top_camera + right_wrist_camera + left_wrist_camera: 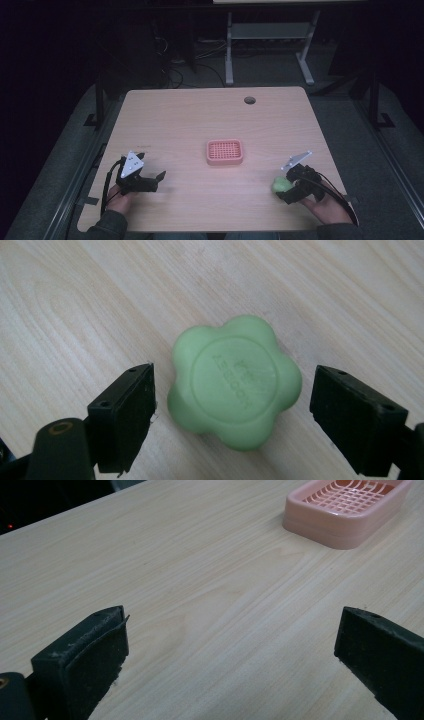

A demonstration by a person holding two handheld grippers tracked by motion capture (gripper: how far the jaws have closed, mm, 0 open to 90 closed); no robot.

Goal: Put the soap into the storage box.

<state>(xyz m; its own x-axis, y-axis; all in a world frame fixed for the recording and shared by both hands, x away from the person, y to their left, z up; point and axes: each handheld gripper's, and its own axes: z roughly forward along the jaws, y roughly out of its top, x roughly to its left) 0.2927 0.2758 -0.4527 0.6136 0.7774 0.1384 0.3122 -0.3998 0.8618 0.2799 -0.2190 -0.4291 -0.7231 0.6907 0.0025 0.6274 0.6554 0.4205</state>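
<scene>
A green flower-shaped soap (235, 380) lies flat on the wooden table (200, 115), near its front right (281, 185). My right gripper (232, 412) is open, its two black jaws standing on either side of the soap with a gap on each side. A pink soap dish (225, 152) with a grid floor sits at the table's middle; in the left gripper view the pink dish (347, 510) is at the top right. My left gripper (150, 181) is open near the front left, nothing between its jaws (225, 660).
A round cable hole (249, 100) is in the table near its far edge. Behind the table stand a white desk frame (270, 45) and loose cables on a dark floor. Bare wood lies between the grippers and the dish.
</scene>
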